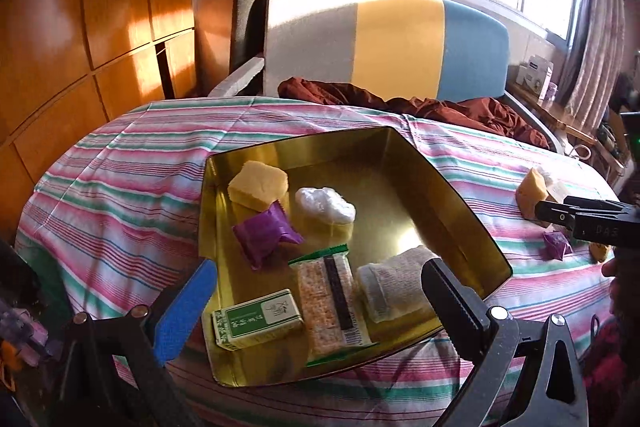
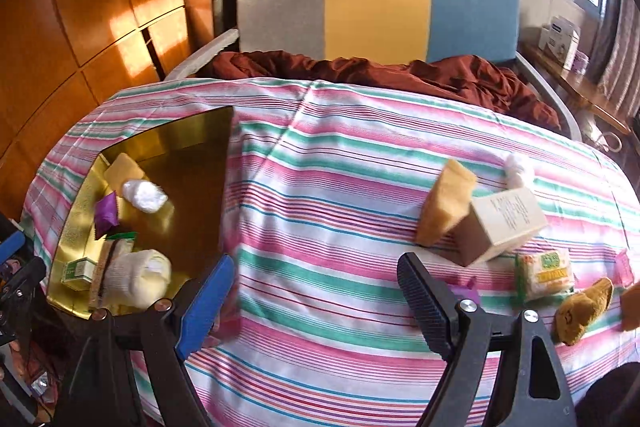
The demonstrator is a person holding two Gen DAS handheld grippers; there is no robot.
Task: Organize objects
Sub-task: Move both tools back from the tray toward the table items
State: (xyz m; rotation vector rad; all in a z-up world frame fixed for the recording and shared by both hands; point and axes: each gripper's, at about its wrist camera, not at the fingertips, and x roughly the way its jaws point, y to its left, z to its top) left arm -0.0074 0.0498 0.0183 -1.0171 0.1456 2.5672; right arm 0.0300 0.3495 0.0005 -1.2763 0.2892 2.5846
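Holding sponge, cotton, purple packet, crackers, green box and sock, the gold tray [image 1: 460, 227] sits at ten o'clock of the empty, wide-apart right tongs [image 2: 316, 303]; left tongs [image 1: 320, 303] gape empty over it.

Tray [image 1: 460, 211]: glossy gold metal, mirror-smooth. Bedsheet [image 2: 340, 187]: matt striped cloth. Wardrobe [image 1: 60, 27] at nine o'clock: polished wood. Box [image 2: 500, 223]: matt cardboard. Sponge [image 1: 258, 183]: porous.

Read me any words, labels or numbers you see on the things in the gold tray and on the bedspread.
Green box in the gold tray: Chinese characters, too blurred to read.
Cracker packet: barcode and dark strip, unreadable.
Cardboard box on the bedspread: small printed lines, too small.
Yellow-green packet: lettering, blurred.
White carton on the side shelf: unreadable.
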